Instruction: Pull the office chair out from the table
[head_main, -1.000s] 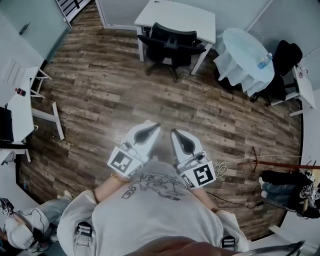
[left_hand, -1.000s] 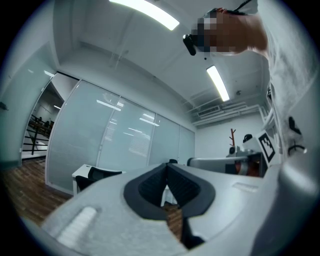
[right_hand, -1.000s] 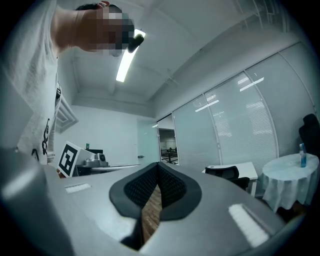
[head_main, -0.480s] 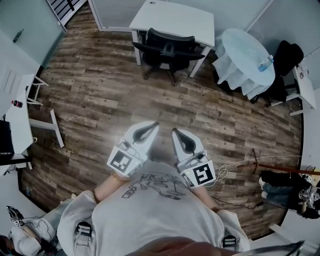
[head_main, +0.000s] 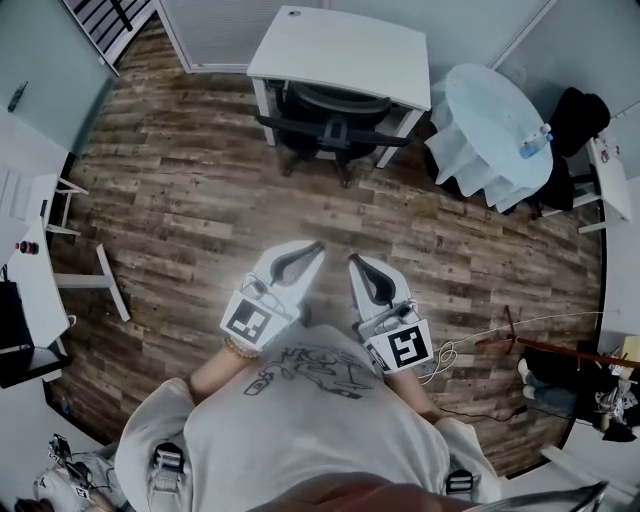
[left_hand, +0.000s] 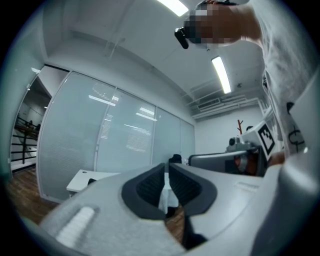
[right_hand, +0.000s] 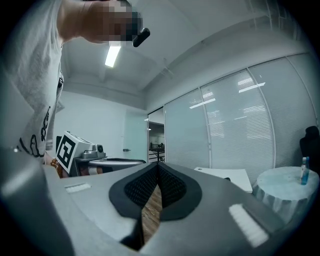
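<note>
Wood floor (head_main: 190, 200) fills the head view. The white desk (head_main: 340, 50) at the far side sits closer than a second ago and now covers more of the black office chair (head_main: 332, 125) tucked under it. Both tools are held near the person's chest, well apart from the chair. The left gripper (head_main: 318, 246) has just been opening, seemingly by a sliver, with nothing between its jaws. The right gripper (head_main: 352, 259) is closed and empty.
</note>
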